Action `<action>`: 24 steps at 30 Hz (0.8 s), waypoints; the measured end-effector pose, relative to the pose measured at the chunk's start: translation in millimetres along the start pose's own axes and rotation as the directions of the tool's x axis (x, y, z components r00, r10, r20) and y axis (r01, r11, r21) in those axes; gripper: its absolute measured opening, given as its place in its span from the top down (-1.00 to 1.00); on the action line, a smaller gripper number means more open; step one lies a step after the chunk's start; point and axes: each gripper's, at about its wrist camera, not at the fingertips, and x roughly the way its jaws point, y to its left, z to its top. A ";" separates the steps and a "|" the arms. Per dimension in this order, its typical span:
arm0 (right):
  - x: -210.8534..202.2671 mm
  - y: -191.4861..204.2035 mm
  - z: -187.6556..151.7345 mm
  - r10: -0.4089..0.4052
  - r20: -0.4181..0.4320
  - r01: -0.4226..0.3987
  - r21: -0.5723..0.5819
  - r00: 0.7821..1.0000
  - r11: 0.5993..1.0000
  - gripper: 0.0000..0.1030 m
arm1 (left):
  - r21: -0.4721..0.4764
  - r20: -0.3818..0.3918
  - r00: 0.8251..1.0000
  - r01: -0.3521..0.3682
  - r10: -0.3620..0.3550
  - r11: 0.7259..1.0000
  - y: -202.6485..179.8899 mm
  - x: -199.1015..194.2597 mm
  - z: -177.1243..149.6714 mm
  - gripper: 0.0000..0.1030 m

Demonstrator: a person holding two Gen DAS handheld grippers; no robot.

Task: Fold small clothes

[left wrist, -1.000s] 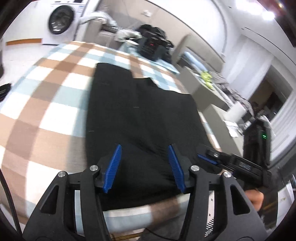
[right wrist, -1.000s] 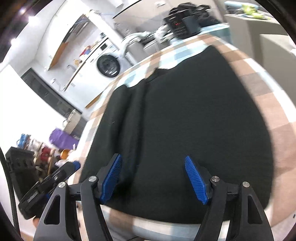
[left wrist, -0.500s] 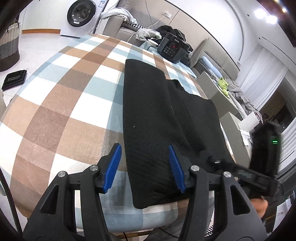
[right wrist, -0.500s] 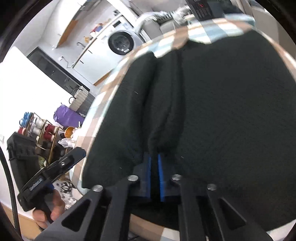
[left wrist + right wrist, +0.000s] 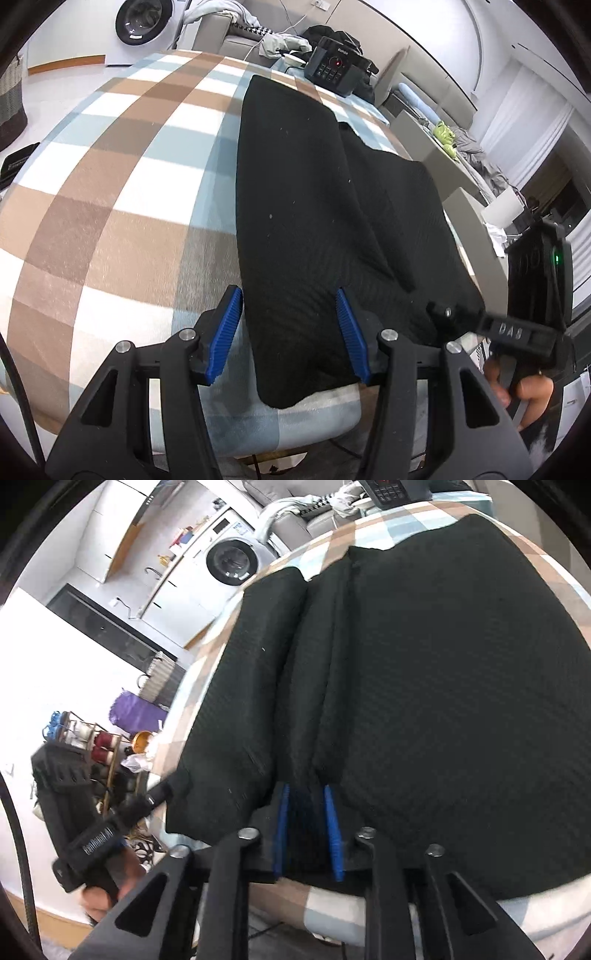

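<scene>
Left hand-held gripper (image 5: 290,332): jaws apart, straddling black garment (image 5: 332,206) hem.
Right hand-held gripper (image 5: 307,830): just reopened slightly, fabric fold between its pads.
Surface (image 5: 110,184): checked cloth.

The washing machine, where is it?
In the left wrist view the washing machine sits at the top left, on the floor beyond the checkered table, beside the grey sofa.

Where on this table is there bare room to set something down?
The checked cloth left of the black garment is bare out to the table edge. A thin strip also runs along the near edge. The far end is crowded: a black appliance stands there. The right side is mostly under garment.
</scene>
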 end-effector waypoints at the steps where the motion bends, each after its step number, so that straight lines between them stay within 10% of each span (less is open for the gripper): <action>1: 1.8 0.7 1.5 -0.003 0.007 0.003 -0.005 1.000 1.000 0.52 | 0.001 -0.003 1.000 -0.001 0.001 1.000 0.2 0.4 -1.0 0.06; 14: 15.8 9.5 37.2 -0.107 0.114 0.118 -0.101 0.988 0.988 0.24 | -0.001 -0.014 1.000 -0.006 0.006 1.000 5.7 -2.3 -3.5 0.06; 18: 22.4 23.0 45.8 -0.151 0.128 0.173 -0.189 0.980 0.967 0.91 | 0.003 -0.021 1.000 -0.002 0.002 1.000 5.2 -0.4 -2.2 0.06; 24: -29.4 43.6 47.9 -0.155 0.223 0.205 -0.221 0.962 0.954 0.92 | 0.011 0.006 1.000 0.021 -0.021 1.000 -0.7 -9.5 3.3 0.03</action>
